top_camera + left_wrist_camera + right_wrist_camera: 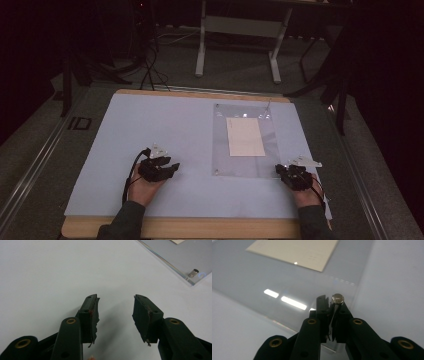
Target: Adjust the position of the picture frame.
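A clear acrylic plate (pixel 245 162) lies on the right half of the pale mat (pixel 150 130), with a cream paper sheet (pixel 245 136) under it. My right gripper (pixel 278 170) is at the plate's near right corner. In the right gripper view the jaws of this gripper (pixel 332 301) stand almost together on a small metal stud (pixel 337 299) at their tips, over the plate (pixel 262 277) and near the paper (pixel 294 250). My left gripper (pixel 175 167) rests on the mat left of the plate. It is open (pixel 116 302) with nothing between its jaws. Another stud (pixel 193 273) stands at the plate's corner.
The mat covers a wooden table whose front edge (pixel 200 227) is bare. Both forearms come in from the bottom. Behind the table the floor is dark, with a white desk frame (pixel 200 50) and cables (pixel 150 70).
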Tool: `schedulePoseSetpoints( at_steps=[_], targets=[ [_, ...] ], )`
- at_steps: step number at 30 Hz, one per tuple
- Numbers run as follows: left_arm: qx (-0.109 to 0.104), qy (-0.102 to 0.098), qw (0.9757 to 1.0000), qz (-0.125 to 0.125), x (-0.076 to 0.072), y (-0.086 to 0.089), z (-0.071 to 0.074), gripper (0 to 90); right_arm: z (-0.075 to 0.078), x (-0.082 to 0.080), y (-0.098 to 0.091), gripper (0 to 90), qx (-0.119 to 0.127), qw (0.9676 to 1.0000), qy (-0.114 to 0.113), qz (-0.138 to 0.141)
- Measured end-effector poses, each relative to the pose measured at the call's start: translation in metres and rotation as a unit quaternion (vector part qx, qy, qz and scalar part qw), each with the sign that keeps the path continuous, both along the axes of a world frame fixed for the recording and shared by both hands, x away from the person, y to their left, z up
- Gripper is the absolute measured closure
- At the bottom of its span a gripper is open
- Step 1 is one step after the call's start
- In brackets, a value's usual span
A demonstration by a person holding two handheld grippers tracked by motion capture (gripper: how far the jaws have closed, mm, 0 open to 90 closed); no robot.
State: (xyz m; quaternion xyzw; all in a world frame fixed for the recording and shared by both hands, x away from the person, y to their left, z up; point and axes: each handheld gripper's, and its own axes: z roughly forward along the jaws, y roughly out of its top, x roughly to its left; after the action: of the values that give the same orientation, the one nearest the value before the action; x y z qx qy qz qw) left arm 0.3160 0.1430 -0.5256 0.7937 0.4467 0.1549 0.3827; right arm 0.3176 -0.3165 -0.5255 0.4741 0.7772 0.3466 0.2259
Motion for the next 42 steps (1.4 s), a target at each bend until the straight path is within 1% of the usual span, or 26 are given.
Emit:
schedulePoseSetpoints(
  at_steps=[1, 2, 4, 6, 7, 8, 10, 12, 13, 14, 16, 18, 19, 20, 21, 24, 25, 26, 28, 29, 30, 31, 33, 37, 40, 42],
  targets=[
    [0.0, 0.0, 1.0, 0.0, 0.0, 0.0, 0.0, 55.0, 0.0, 0.0, 0.0, 85.2, 0.0, 1.0, 0.0, 0.0],
    [0.001, 0.002, 1.0, -0.002, 0.002, -0.001, 0.0, 55.1, 0.001, -0.009, -0.002, 85.2, -0.005, 0.9994, 0.004, 0.034],
    [0.001, 0.001, 1.0, -0.002, 0.004, -0.002, 0.0, 55.2, 0.002, -0.019, -0.005, 85.2, -0.01, 0.9981, 0.01, 0.06],
    [0.002, 0.001, 1.0, -0.006, 0.007, -0.004, 0.002, 55.5, 0.003, -0.029, -0.011, 85.1, -0.013, 0.9976, 0.013, 0.067],
    [0.002, 0.001, 1.0, -0.006, 0.007, -0.004, 0.002, 55.8, 0.003, -0.029, -0.011, 85.1, -0.013, 0.9976, 0.013, 0.067],
    [0.0, -0.002, 0.9999, -0.013, 0.012, -0.009, 0.005, 56.0, 0.004, -0.035, -0.024, 85.0, -0.011, 0.9985, 0.014, 0.052],
    [-0.004, -0.004, 0.9998, -0.019, 0.02, -0.016, 0.007, 56.4, 0.004, -0.035, -0.035, 84.9, -0.008, 0.9994, 0.012, 0.032],
    [-0.007, -0.007, 0.9995, -0.031, 0.031, -0.026, 0.01, 57.5, 0.003, -0.033, -0.048, 85.0, -0.005, 0.9999, 0.009, 0.004],
    [-0.007, -0.007, 0.9995, -0.031, 0.031, -0.026, 0.01, 58.0, 0.003, -0.033, -0.048, 85.0, -0.005, 0.9999, 0.009, 0.004],
    [-0.009, -0.009, 0.999, -0.042, 0.045, -0.038, 0.012, 58.8, 0.002, -0.028, -0.057, 85.0, 0.001, 0.9997, 0.006, -0.023],
    [-0.01, -0.013, 0.9987, -0.049, 0.061, -0.05, 0.014, 62.4, 0.002, -0.022, -0.063, 85.0, 0.005, 0.9986, 0.002, -0.052],
    [-0.016, -0.013, 0.9984, -0.053, 0.079, -0.063, 0.013, 66.5, 0.001, -0.017, -0.065, 85.0, 0.003, 0.9972, -0.002, -0.075],
    [-0.016, -0.013, 0.9984, -0.053, 0.079, -0.063, 0.013, 67.5, 0.001, -0.017, -0.065, 85.0, 0.003, 0.9972, -0.002, -0.075],
    [-0.012, -0.014, 0.9988, -0.045, 0.095, -0.076, 0.01, 67.9, 0.0, -0.014, -0.066, 85.0, 0.01, 0.9956, -0.003, -0.093],
    [-0.009, -0.011, 0.9989, -0.044, 0.104, -0.082, 0.008, 68.5, 0.0, -0.014, -0.066, 85.0, 0.009, 0.9949, -0.005, -0.1],
    [-0.003, -0.005, 0.9992, -0.04, 0.125, -0.096, -0.001, 69.6, 0.0, -0.015, -0.065, 84.9, 0.01, 0.9942, -0.007, -0.107],
    [-0.003, -0.005, 0.9992, -0.04, 0.125, -0.096, -0.001, 69.5, 0.0, -0.015, -0.065, 84.9, 0.01, 0.9942, -0.007, -0.107],
    [0.002, -0.005, 0.9993, -0.038, 0.136, -0.102, -0.007, 69.2, -0.001, -0.015, -0.064, 84.9, 0.012, 0.9939, -0.009, -0.109],
    [0.007, -0.005, 0.9994, -0.033, 0.145, -0.107, -0.01, 69.3, -0.001, -0.015, -0.065, 84.9, 0.013, 0.9937, -0.01, -0.11],
    [0.007, -0.005, 0.9994, -0.033, 0.145, -0.107, -0.01, 69.3, -0.001, -0.015, -0.065, 84.9, 0.015, 0.9936, -0.011, -0.111],
    [0.005, -0.003, 0.9996, -0.027, 0.155, -0.11, -0.013, 69.3, -0.001, -0.015, -0.064, 84.8, 0.015, 0.9935, -0.012, -0.112],
    [0.005, -0.003, 0.9996, -0.027, 0.155, -0.11, -0.013, 69.3, -0.001, -0.015, -0.064, 84.8, 0.015, 0.9935, -0.012, -0.112],
    [-0.006, -0.004, 0.9998, -0.017, 0.169, -0.117, -0.014, 69.3, -0.002, -0.015, -0.065, 84.7, 0.021, 0.9932, -0.015, -0.113],
    [0.003, -0.006, 0.9999, -0.016, 0.188, -0.133, -0.011, 69.5, -0.003, -0.016, -0.065, 84.4, 0.028, 0.9927, -0.017, -0.116],
    [0.008, -0.009, 0.9999, -0.008, 0.202, -0.145, -0.008, 69.6, -0.004, -0.016, -0.066, 84.0, 0.038, 0.9922, -0.016, -0.117],
    [0.007, -0.011, 0.9999, -0.001, 0.212, -0.151, -0.007, 69.6, -0.005, -0.017, -0.067, 83.8, 0.043, 0.9918, -0.018, -0.119]
  ],
)
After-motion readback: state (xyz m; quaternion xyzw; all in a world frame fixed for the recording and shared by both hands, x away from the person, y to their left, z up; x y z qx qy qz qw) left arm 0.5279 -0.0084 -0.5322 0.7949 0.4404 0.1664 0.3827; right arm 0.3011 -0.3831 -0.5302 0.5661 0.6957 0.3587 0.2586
